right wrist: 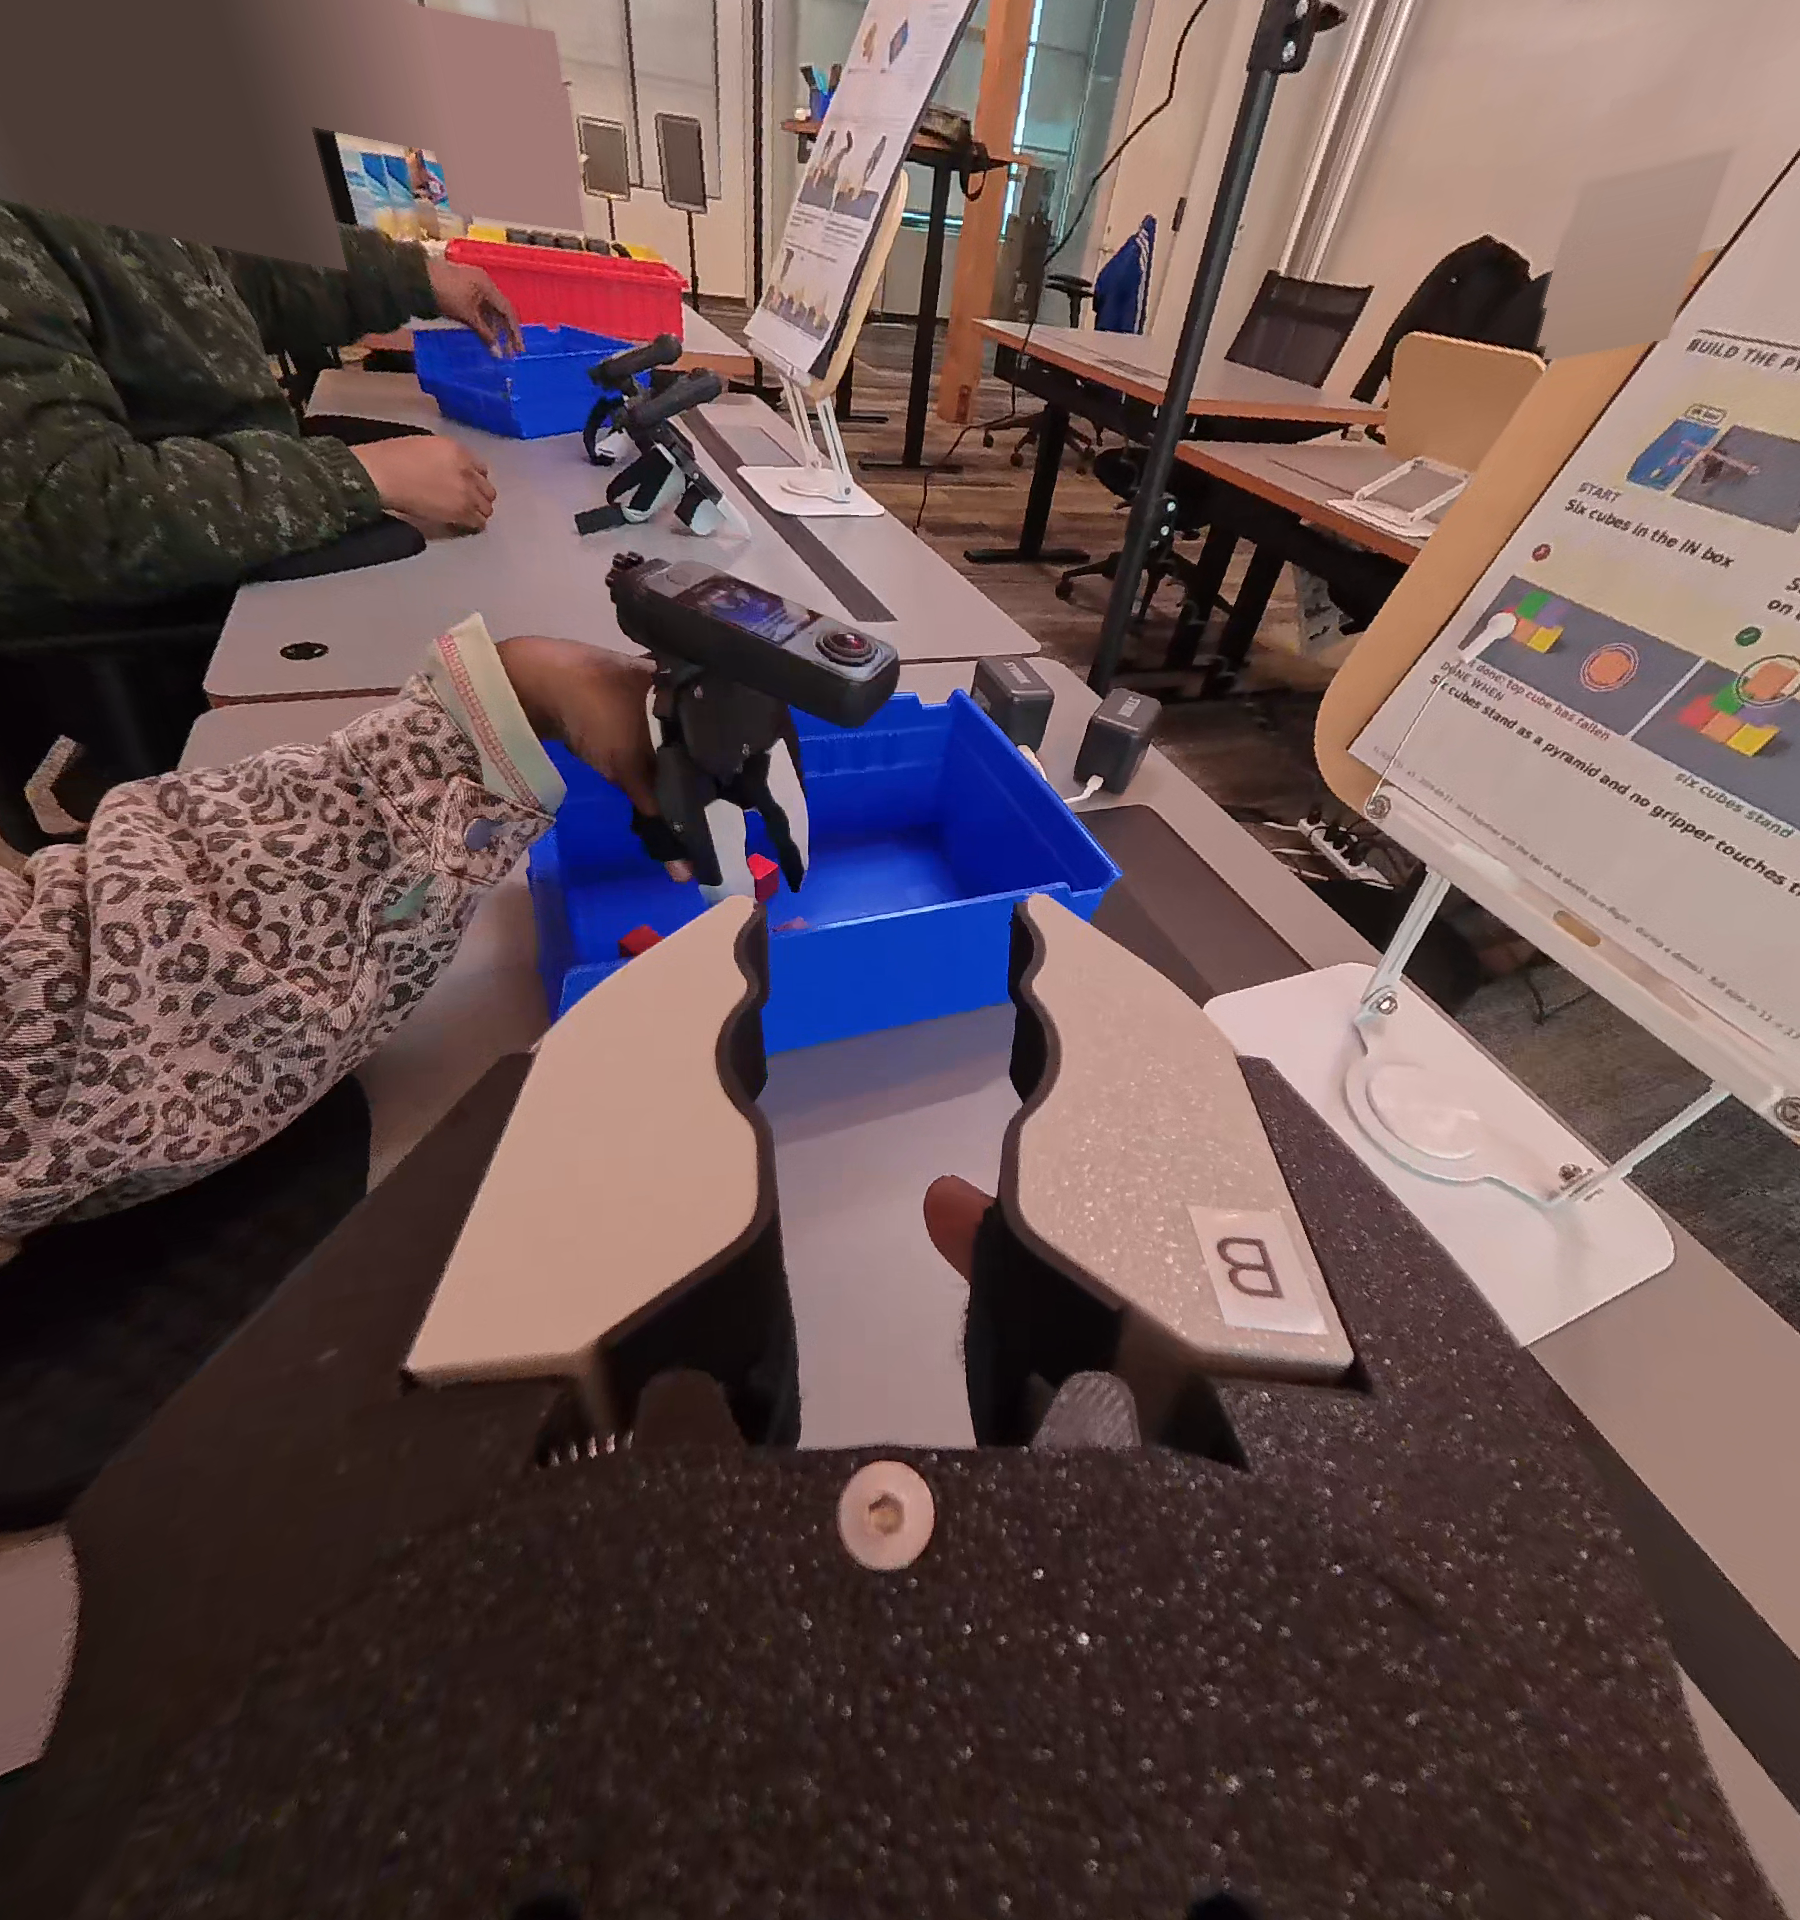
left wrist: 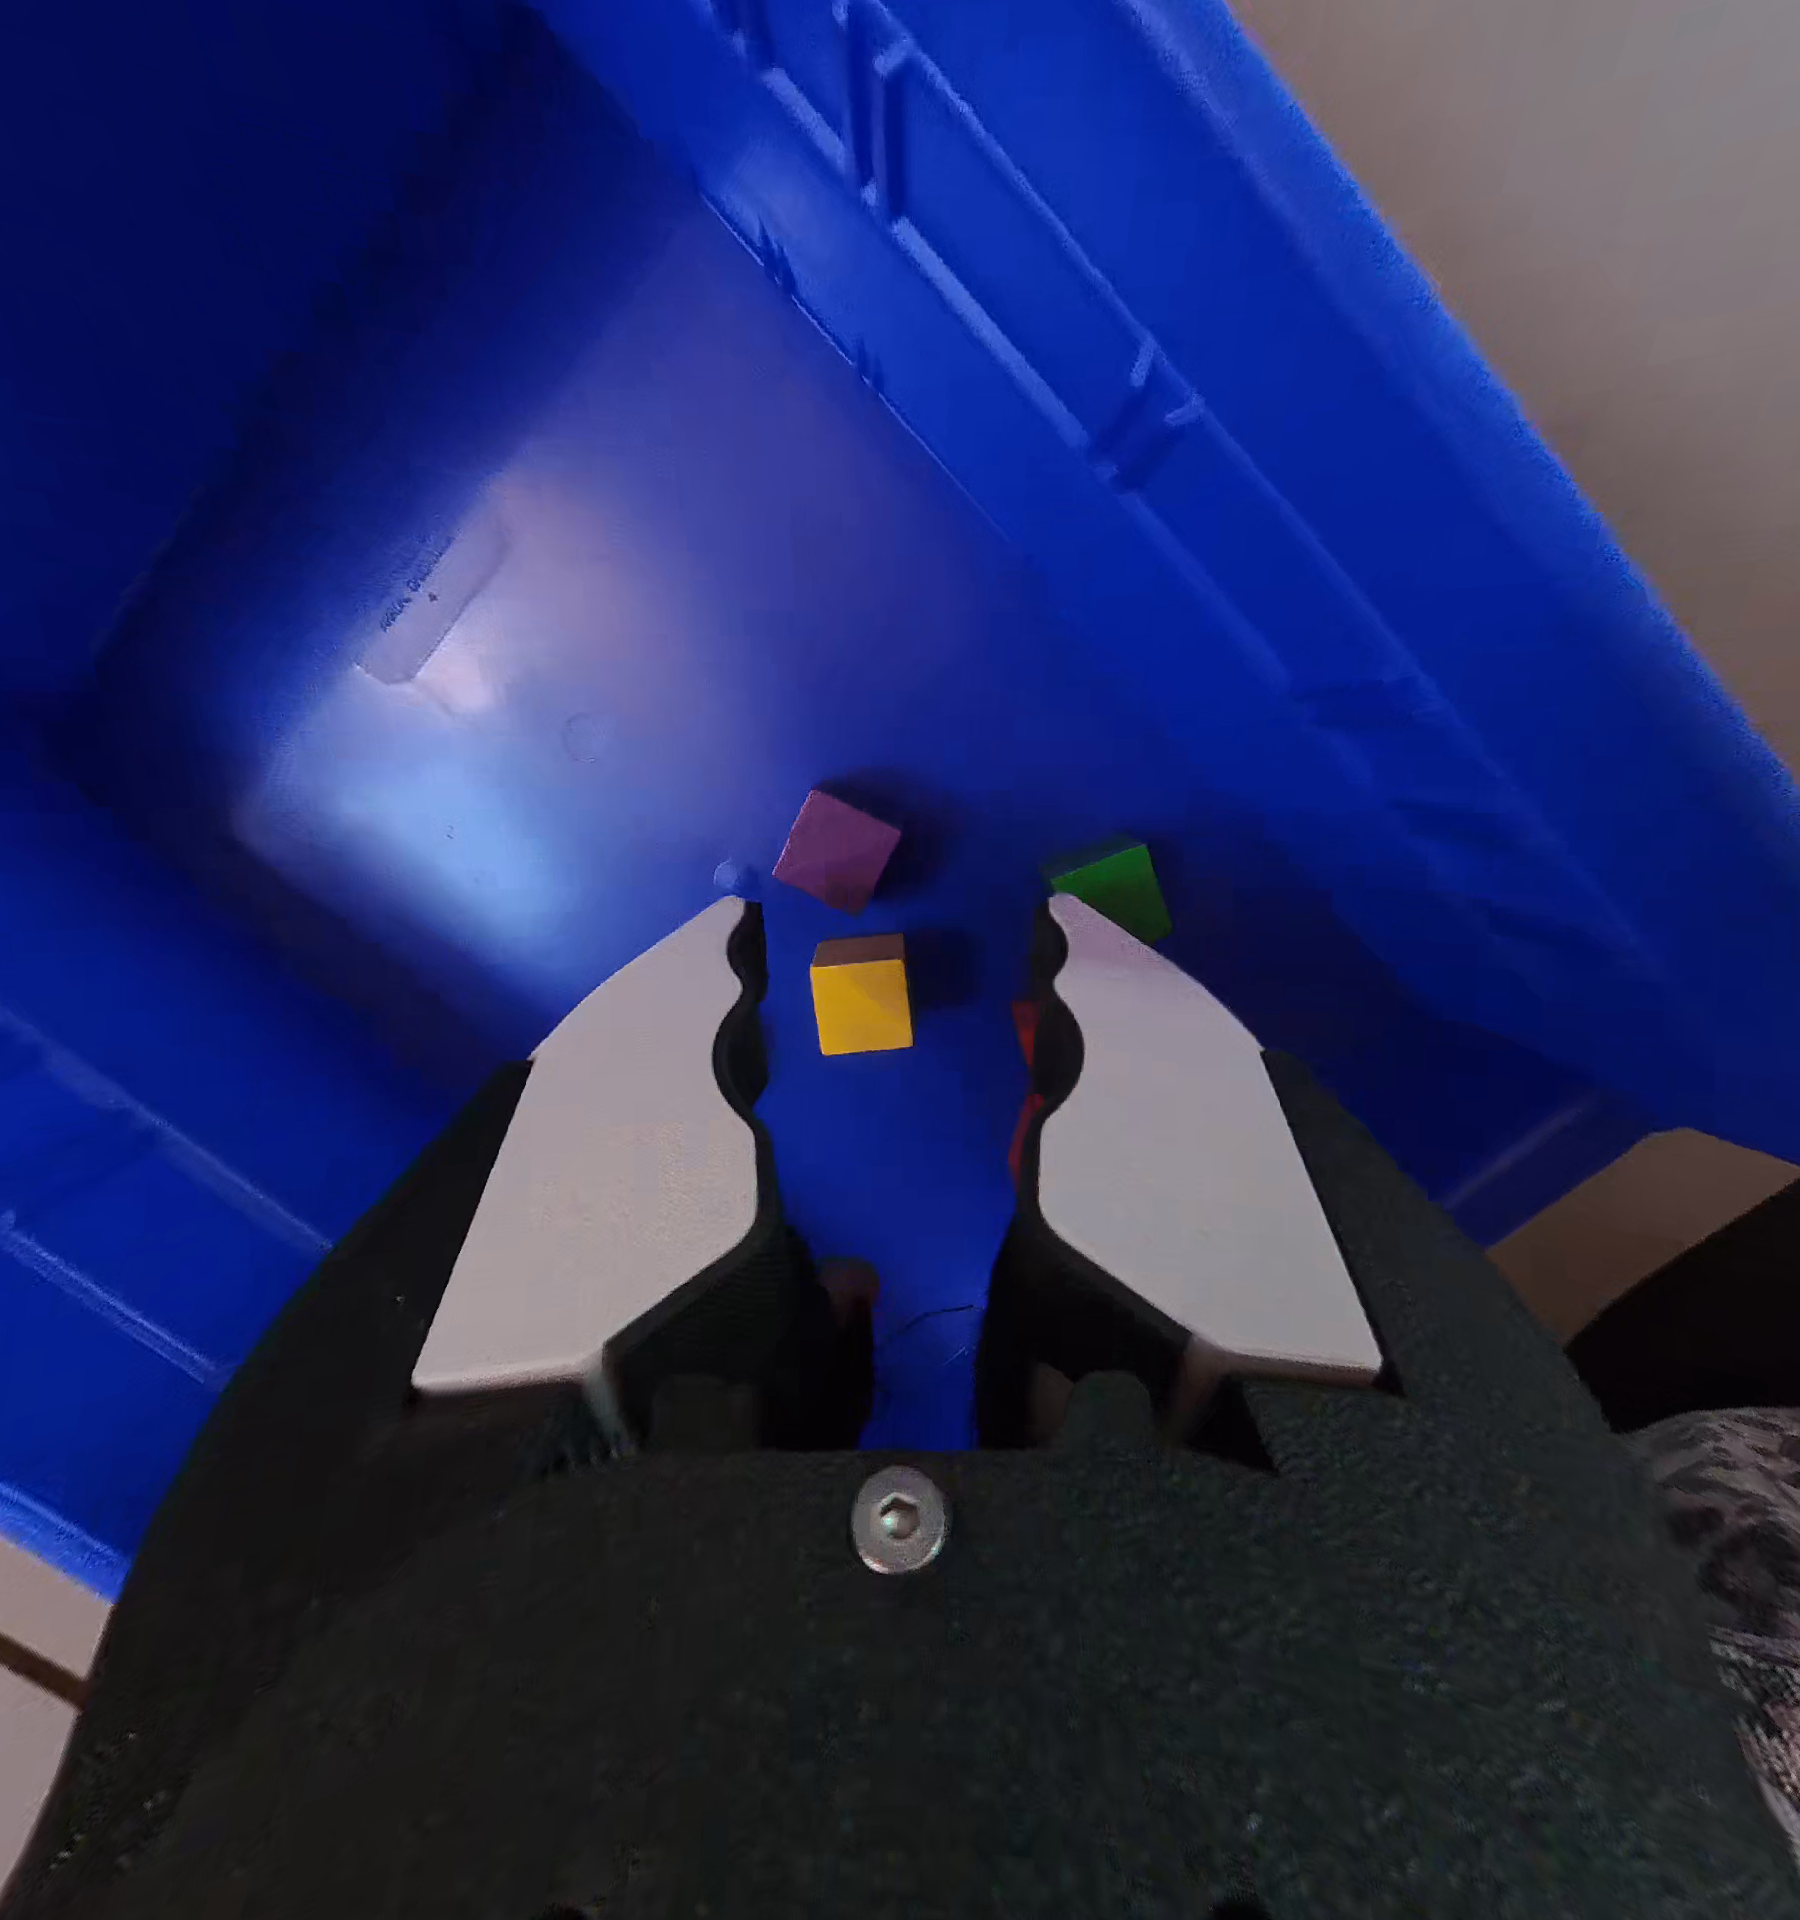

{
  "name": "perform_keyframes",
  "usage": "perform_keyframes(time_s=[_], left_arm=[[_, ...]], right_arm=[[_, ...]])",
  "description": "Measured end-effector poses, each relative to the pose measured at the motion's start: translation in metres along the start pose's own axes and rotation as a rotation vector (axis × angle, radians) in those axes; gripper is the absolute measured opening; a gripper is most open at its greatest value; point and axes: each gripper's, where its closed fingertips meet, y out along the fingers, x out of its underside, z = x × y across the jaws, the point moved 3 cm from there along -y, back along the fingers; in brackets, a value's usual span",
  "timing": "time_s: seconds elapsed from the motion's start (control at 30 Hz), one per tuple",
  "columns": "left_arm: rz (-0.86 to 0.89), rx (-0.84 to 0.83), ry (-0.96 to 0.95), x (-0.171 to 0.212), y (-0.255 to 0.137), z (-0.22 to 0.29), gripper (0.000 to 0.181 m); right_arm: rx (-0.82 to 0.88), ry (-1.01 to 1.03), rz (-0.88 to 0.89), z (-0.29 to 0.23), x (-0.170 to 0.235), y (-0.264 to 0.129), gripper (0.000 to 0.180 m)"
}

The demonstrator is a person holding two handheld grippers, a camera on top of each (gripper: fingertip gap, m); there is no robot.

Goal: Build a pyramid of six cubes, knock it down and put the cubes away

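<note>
My left gripper point(left wrist: 896, 904) is open and empty, pointing down into the blue bin point(left wrist: 460, 416). On the bin floor a yellow cube point(left wrist: 862, 994) lies below the gap between the fingers. A purple cube point(left wrist: 834, 847) lies just past the tips and a green cube point(left wrist: 1109, 883) by the right fingertip. An orange-red cube point(left wrist: 1024, 1039) is mostly hidden behind the right finger. My right gripper point(right wrist: 888, 914) is open and empty above the table, in front of the bin point(right wrist: 906, 987). That view shows the left gripper point(right wrist: 750, 862) inside the bin, with two red cubes point(right wrist: 764, 876) point(right wrist: 638, 940).
An instruction board point(right wrist: 1654, 623) on a white stand point(right wrist: 1447, 1143) is at the right. Two dark chargers point(right wrist: 1119, 732) sit behind the bin, beside a black pole point(right wrist: 1187, 364). Farther along the table another person sits by blue point(right wrist: 501, 384) and red point(right wrist: 574, 281) bins and spare grippers point(right wrist: 657, 436). Left tips to right tips: about 35 cm.
</note>
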Motion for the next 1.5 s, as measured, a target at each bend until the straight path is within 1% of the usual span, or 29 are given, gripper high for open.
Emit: perform_keyframes(time_s=[0.1,0.2,0.3,0.33,0.4,0.43,0.5,0.53,0.57,0.6,0.63,0.7,0.77,0.83,0.93,1.03,1.27,1.5], left_arm=[[-0.009,-0.015,0.023,0.001,0.008,-0.005,0.048],[-0.002,0.013,0.033,0.001,0.017,-0.005,0.048],[0.009,0.057,0.017,0.004,0.022,-0.005,0.036],[0.046,0.073,-0.003,0.000,0.020,-0.006,0.032],[0.208,0.080,-0.050,-0.015,0.004,-0.010,0.024],[0.331,0.082,-0.060,-0.027,-0.011,-0.011,0.020],[0.657,0.108,-0.055,-0.056,-0.056,-0.006,0.020],[0.850,0.168,-0.041,-0.072,-0.084,0.004,0.020],[1.035,0.266,-0.013,-0.085,-0.112,0.018,0.020],[1.181,0.391,0.046,-0.094,-0.137,0.037,0.020],[1.280,0.509,0.123,-0.100,-0.157,0.057,0.020],[1.374,0.656,0.246,-0.110,-0.177,0.089,0.020],[1.371,0.752,0.328,-0.120,-0.180,0.114,0.020],[1.314,0.782,0.375,-0.131,-0.173,0.133,0.020],[1.205,0.735,0.420,-0.142,-0.152,0.147,0.020],[1.134,0.694,0.436,-0.147,-0.138,0.151,0.020],[1.053,0.599,0.483,-0.145,-0.127,0.152,0.020],[1.030,0.581,0.503,-0.144,-0.124,0.153,0.020]], right_arm=[[-0.010,-0.009,0.002,-0.002,-0.001,0.000,0.043],[-0.005,-0.015,0.008,-0.002,-0.002,0.000,0.043],[0.010,-0.019,0.012,-0.001,-0.003,0.000,0.043],[0.010,-0.018,0.017,-0.001,-0.003,0.000,0.043],[0.006,-0.015,0.029,-0.001,-0.004,0.001,0.041],[0.002,-0.012,0.032,-0.002,-0.005,0.002,0.040],[-0.014,-0.010,0.034,-0.004,-0.004,0.005,0.039],[-0.027,-0.013,0.035,-0.006,-0.004,0.008,0.040],[-0.043,-0.017,0.037,-0.009,-0.004,0.010,0.039],[-0.064,-0.018,0.039,-0.012,-0.005,0.013,0.039],[-0.086,-0.015,0.046,-0.015,-0.005,0.015,0.039],[-0.134,0.002,0.079,-0.021,-0.009,0.016,0.039],[-0.166,0.024,0.117,-0.025,-0.014,0.016,0.039],[-0.172,0.029,0.133,-0.025,-0.016,0.015,0.039],[-0.152,0.005,0.117,-0.024,-0.016,0.013,0.038],[-0.122,-0.039,0.067,-0.022,-0.010,0.010,0.035],[-0.102,-0.033,-0.017,-0.018,0.001,0.016,0.032],[-0.084,-0.021,-0.094,-0.013,0.014,0.022,0.029]])
